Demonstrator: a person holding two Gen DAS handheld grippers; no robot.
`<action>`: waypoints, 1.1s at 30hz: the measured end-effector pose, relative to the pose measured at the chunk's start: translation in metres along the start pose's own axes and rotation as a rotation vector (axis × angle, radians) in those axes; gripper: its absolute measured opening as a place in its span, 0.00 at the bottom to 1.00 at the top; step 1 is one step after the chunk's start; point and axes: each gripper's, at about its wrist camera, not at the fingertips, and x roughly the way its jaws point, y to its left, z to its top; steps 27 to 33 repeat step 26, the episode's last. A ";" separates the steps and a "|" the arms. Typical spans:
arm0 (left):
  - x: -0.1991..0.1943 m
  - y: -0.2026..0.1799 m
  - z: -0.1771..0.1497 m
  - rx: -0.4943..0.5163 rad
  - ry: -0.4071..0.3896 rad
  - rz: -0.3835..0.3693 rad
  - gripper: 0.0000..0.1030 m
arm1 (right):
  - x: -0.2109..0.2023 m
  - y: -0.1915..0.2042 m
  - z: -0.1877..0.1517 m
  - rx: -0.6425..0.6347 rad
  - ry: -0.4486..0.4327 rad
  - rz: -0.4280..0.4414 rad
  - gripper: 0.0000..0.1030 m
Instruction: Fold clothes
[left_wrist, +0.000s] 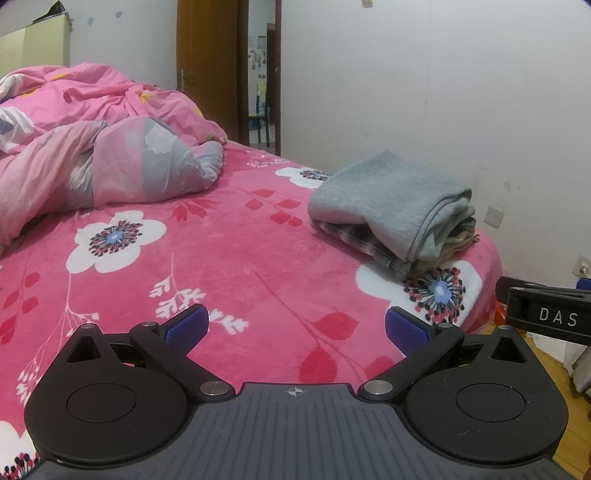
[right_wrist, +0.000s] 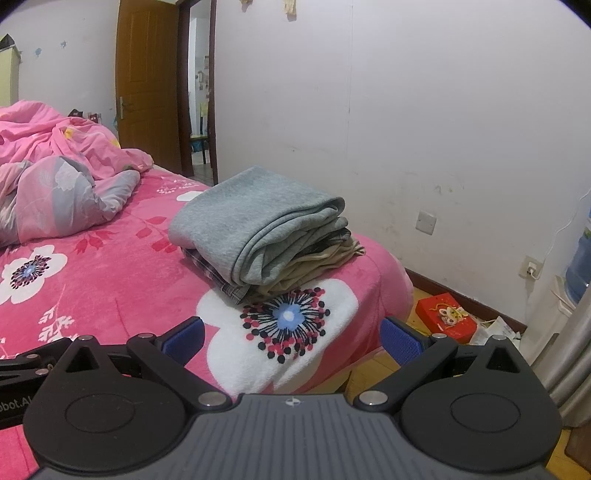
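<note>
A stack of folded clothes (left_wrist: 391, 206) lies near the bed's right corner, with a grey garment on top, a plaid one and a beige one beneath. It also shows in the right wrist view (right_wrist: 258, 225). My left gripper (left_wrist: 295, 326) is open and empty, held above the pink floral blanket (left_wrist: 221, 258), short of the stack. My right gripper (right_wrist: 291, 338) is open and empty, over the bed's near corner, in front of the stack. The right gripper's body (left_wrist: 550, 314) shows at the right edge of the left wrist view.
A crumpled pink and grey duvet (left_wrist: 92, 147) is heaped at the far left of the bed. A white wall (right_wrist: 443, 129) runs along the right, with a brown door (right_wrist: 147, 92) behind. On the floor lie a red box (right_wrist: 445, 314) and a water bottle (right_wrist: 580, 266).
</note>
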 end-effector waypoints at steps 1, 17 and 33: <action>0.000 0.000 0.000 0.000 0.000 0.000 1.00 | 0.000 0.000 0.000 0.000 0.000 0.000 1.00; -0.001 0.004 -0.001 -0.007 0.005 0.000 1.00 | -0.001 0.004 -0.002 -0.005 0.004 0.001 1.00; 0.001 0.004 -0.002 -0.010 0.007 0.002 1.00 | 0.000 0.004 -0.001 -0.005 0.007 0.000 1.00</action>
